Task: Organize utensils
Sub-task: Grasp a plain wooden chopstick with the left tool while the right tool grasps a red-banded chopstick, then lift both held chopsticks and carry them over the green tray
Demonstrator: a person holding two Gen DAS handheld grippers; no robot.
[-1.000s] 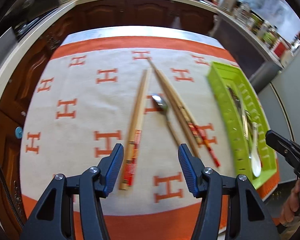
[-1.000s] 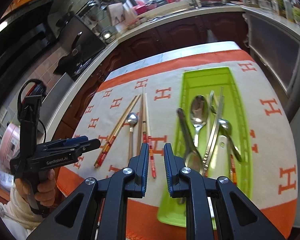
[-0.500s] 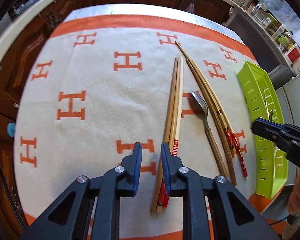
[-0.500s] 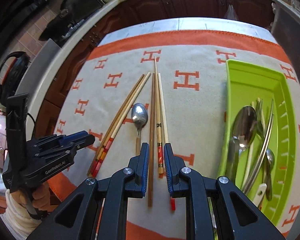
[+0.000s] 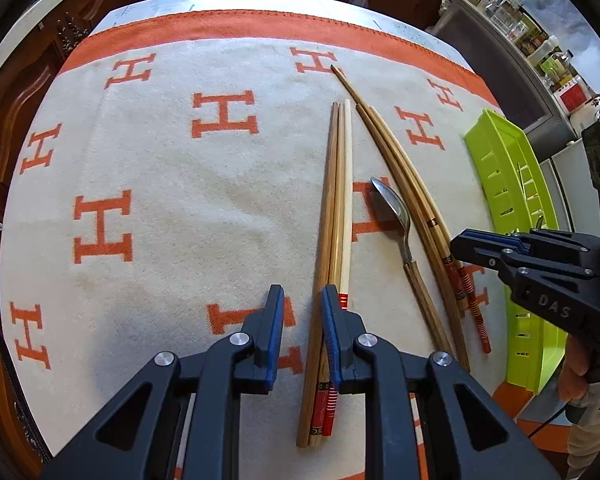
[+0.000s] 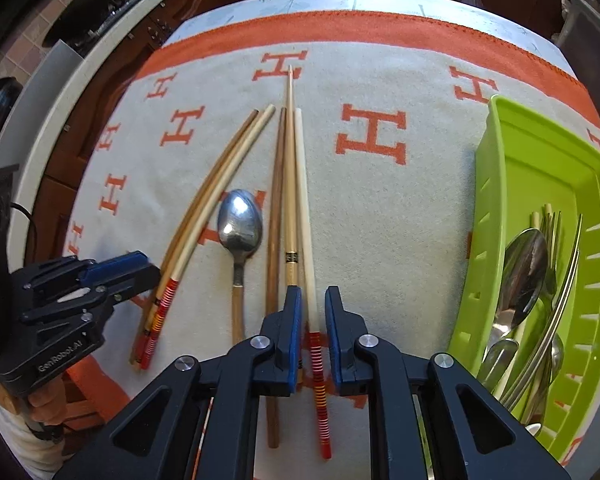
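Two bundles of chopsticks and a spoon lie on a cream and orange cloth. My left gripper (image 5: 300,300) hovers over the near end of the left bundle (image 5: 336,208), jaws narrowly apart, holding nothing. My right gripper (image 6: 313,300) is low over the right bundle (image 6: 290,184), jaws narrowly apart, astride the pale chopstick with the red striped end (image 6: 306,216). The wooden-handled spoon (image 6: 240,224) lies between the bundles. The left gripper also shows in the right wrist view (image 6: 118,276), beside the left bundle (image 6: 204,208).
A green slotted tray (image 6: 500,140) at the right holds several metal spoons and forks (image 6: 528,280). The cloth (image 5: 160,200) covers the table; dark cabinets and a counter lie beyond the far edge.
Both grippers have come forward and down toward the chopsticks. The left gripper went from wide open to narrowly apart. The right gripper's view shifted from the tray to the right bundle.
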